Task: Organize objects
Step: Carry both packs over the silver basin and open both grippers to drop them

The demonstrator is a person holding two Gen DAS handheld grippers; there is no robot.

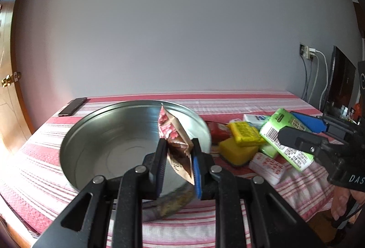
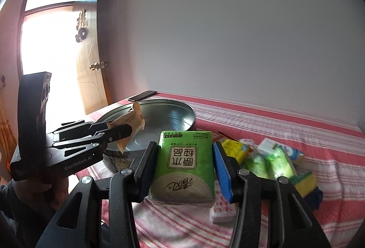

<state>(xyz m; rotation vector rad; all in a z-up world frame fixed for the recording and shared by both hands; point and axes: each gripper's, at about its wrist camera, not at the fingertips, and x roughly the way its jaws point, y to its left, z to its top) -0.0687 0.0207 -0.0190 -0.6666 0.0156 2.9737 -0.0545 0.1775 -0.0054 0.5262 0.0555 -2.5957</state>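
A brown sachet (image 1: 175, 145) is clamped in the left gripper (image 1: 178, 156) above the metal tray (image 1: 91, 134). A green tissue pack (image 2: 184, 165) is pinched by the right gripper (image 2: 184, 168); its printed face is shown only in the right view.

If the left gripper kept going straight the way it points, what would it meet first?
Most likely the metal tray: the left gripper, shut on a brown sachet, aims slightly downward over its basin. Depth is uncertain.
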